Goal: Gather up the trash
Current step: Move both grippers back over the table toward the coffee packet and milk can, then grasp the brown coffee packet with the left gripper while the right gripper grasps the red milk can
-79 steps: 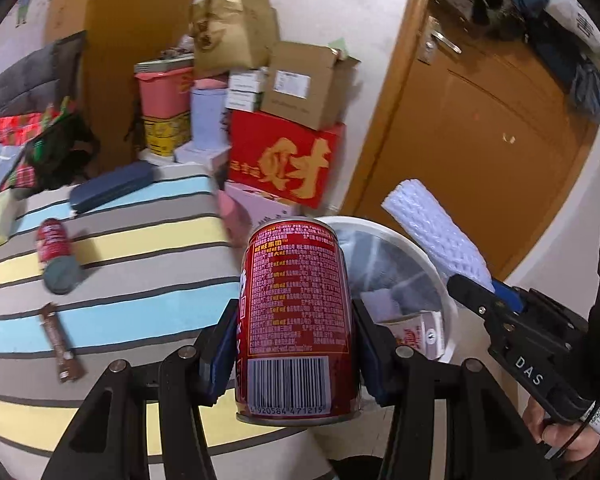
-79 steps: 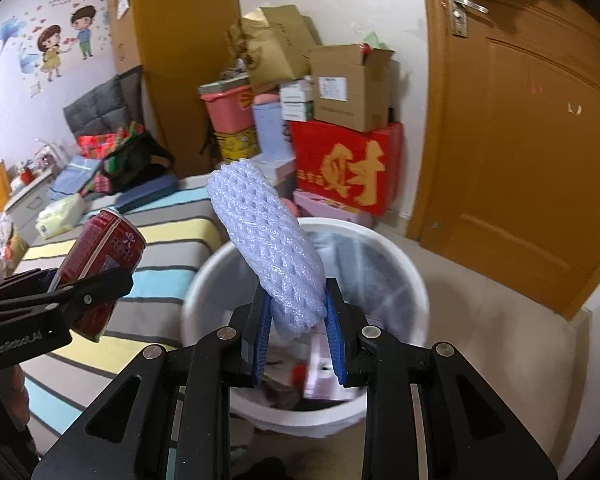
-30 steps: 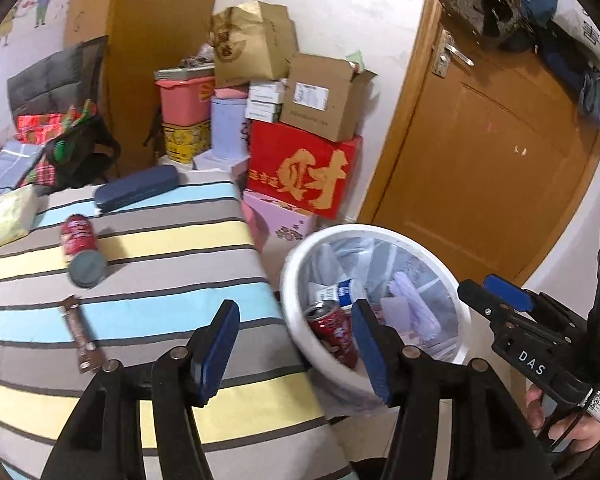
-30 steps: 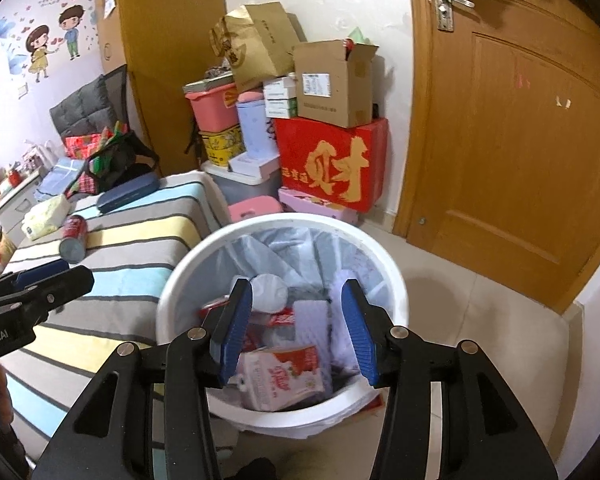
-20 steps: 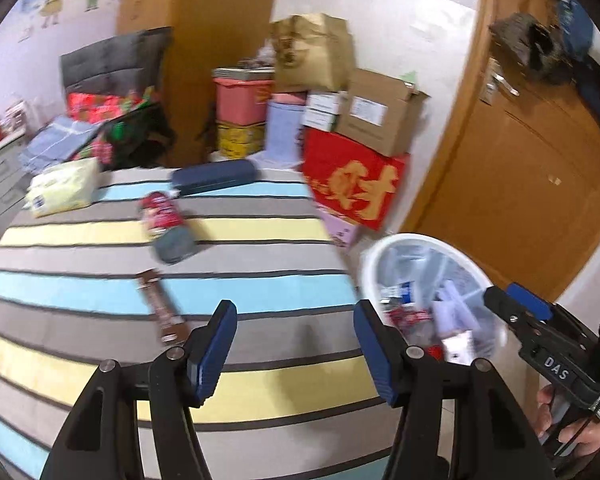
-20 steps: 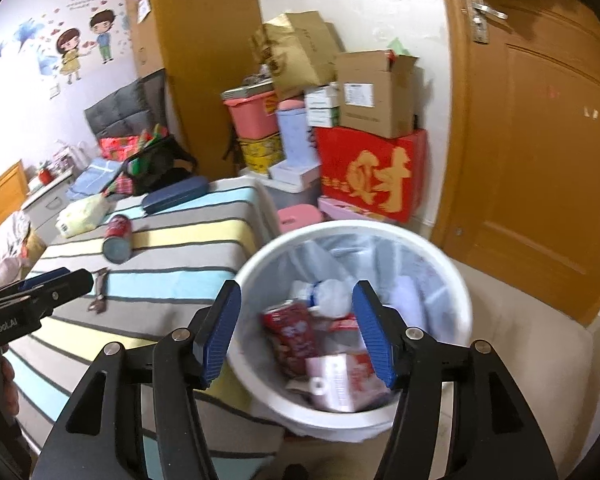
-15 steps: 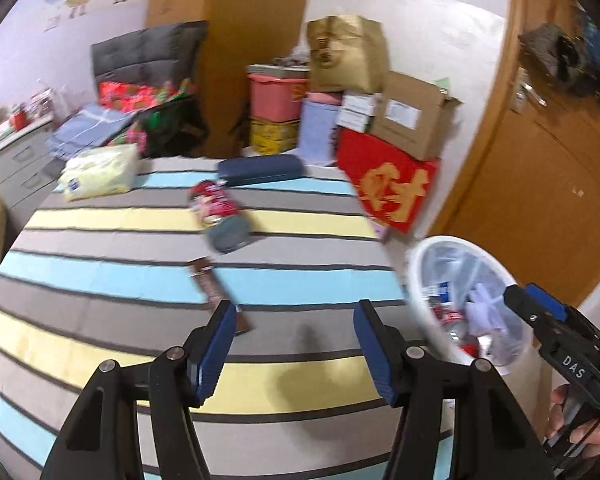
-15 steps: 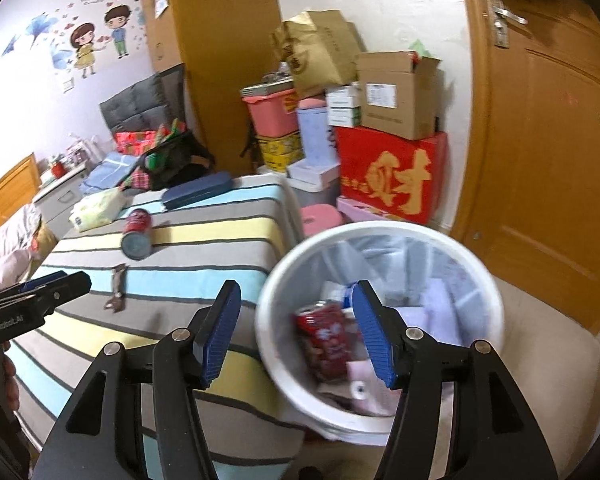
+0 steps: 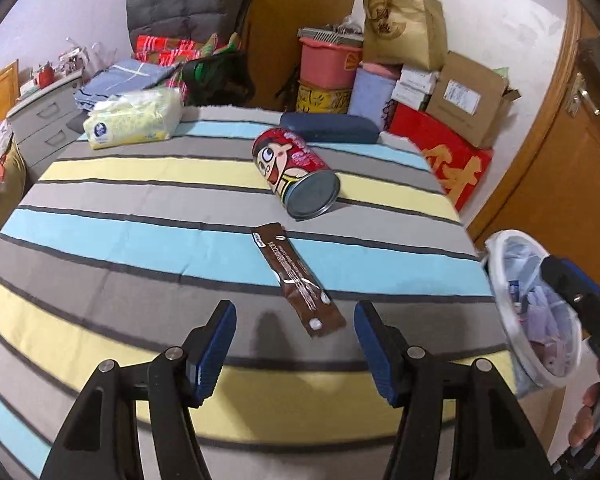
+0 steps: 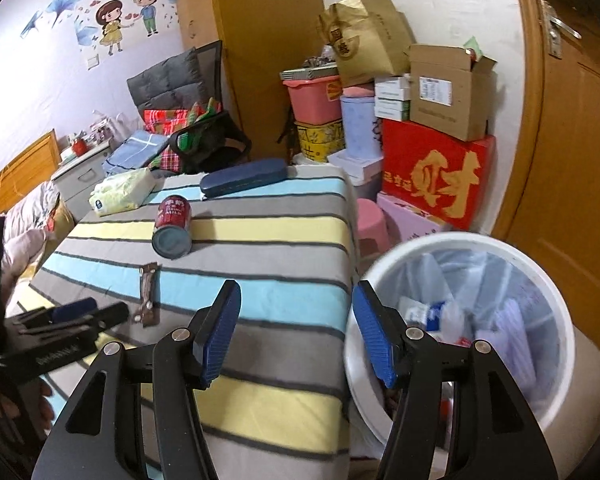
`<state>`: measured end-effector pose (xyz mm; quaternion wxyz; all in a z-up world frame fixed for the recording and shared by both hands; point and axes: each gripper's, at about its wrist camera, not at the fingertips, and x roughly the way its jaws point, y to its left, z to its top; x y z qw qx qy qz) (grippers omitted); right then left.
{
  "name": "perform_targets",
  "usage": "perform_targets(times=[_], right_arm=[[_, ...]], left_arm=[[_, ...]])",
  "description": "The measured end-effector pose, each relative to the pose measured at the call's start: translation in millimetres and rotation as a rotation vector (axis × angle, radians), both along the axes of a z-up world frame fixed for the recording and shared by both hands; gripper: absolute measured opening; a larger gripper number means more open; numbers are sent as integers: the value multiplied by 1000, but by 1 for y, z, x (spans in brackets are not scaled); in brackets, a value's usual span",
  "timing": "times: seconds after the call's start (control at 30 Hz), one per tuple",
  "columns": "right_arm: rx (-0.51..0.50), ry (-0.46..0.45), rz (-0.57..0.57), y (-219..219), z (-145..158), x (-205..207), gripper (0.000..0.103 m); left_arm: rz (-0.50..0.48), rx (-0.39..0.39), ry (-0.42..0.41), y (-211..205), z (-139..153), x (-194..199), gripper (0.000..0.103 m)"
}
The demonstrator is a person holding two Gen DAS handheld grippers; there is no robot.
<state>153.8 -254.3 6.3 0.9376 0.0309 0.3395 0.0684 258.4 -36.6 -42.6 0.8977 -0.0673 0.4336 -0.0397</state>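
Left gripper point(image 9: 294, 342) open, empty, over wrapper point(image 9: 298, 278) at frame centre. Right gripper point(image 10: 296, 330) open, empty, beside bin point(image 10: 556, 312). Can point(image 9: 294, 170) above centre. Risk: flat wrapper slips pads; nudged can rolls off table.

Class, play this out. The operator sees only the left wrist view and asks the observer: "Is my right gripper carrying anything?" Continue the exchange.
Observer: No. The right gripper is open, its jaws have just been opening, and nothing is between them.
Operator: Is anything on the floor near the bin?
Observer: Yes, a small pink plastic stool stands between the striped bed and the white round plastic bin.
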Motion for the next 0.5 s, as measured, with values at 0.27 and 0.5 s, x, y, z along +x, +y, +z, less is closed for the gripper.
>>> perform_targets(times=[0.27, 0.5], right_arm=[[-4, 10, 35, 15, -2, 25, 60], [-15, 39, 65, 31, -9, 43, 60]], left_arm=[[28, 95, 38, -1, -23, 39, 61], [17, 98, 46, 14, -24, 54, 60]])
